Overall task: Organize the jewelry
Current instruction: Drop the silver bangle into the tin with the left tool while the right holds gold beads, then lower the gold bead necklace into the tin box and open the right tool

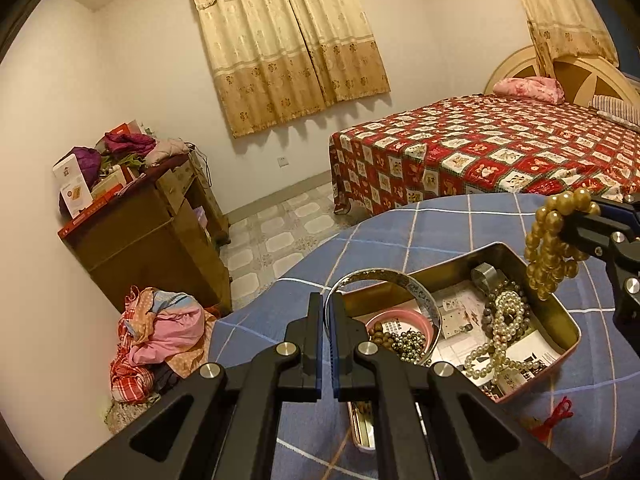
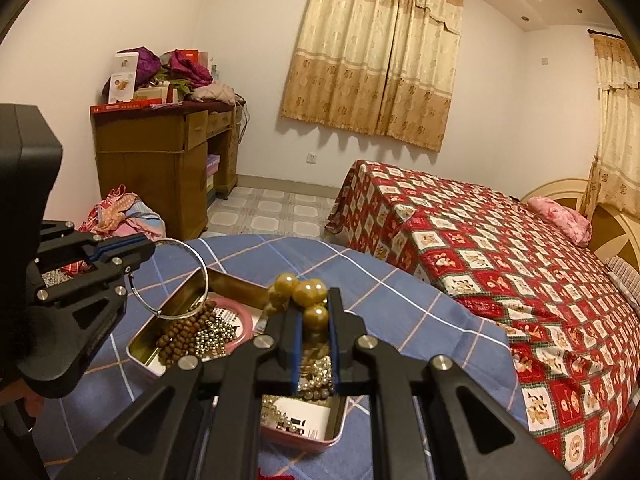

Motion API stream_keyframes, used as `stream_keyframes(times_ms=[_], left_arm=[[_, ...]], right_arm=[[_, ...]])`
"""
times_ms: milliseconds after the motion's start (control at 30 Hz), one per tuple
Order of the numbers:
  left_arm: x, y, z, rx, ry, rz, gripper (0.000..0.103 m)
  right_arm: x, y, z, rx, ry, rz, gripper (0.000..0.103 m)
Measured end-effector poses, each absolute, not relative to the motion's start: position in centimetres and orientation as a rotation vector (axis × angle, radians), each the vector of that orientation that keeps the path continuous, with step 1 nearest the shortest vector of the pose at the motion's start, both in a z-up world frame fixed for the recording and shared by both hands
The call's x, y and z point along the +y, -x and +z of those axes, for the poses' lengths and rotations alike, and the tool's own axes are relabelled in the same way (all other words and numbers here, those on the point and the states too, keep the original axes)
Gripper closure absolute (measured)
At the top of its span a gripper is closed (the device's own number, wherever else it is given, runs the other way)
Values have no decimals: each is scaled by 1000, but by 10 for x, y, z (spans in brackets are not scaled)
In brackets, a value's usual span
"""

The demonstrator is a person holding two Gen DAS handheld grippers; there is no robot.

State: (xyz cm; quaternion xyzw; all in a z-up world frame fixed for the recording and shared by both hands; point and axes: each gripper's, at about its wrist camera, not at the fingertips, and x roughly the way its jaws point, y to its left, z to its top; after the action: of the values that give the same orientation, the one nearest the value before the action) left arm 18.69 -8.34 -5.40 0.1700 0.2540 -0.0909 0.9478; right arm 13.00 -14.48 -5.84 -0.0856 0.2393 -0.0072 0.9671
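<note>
left gripper (image 1: 328, 344) clamped on thin silver metal bangle (image 1: 384, 280) | right gripper (image 2: 316, 344) clamped on gold bead bracelet (image 2: 306, 292), hanging directly above open rectangular metal tin (image 1: 560, 316)

Bedroom background, non-task items noted.
Wooden desk (image 2: 160, 160) at left, piled with boxes and clothes; clothes heap (image 1: 160, 340) on tiled floor; bed with red checked cover (image 2: 500, 260) at right; beige curtains (image 1: 288, 40) upper centre.

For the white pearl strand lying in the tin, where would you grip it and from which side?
Grip the pearl necklace at its heaped upper loops, coming straight down from above. The tin walls block a sideways approach, and that bunched part stands higher than the flat trailing end.
</note>
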Motion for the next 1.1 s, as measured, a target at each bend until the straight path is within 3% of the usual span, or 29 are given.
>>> stream_keyframes(times_ms=[1100], left_arm=[[-95, -226, -87, 600, -360, -145, 101]], right_arm=[[-143, -168, -94, 595, 171, -41, 91]])
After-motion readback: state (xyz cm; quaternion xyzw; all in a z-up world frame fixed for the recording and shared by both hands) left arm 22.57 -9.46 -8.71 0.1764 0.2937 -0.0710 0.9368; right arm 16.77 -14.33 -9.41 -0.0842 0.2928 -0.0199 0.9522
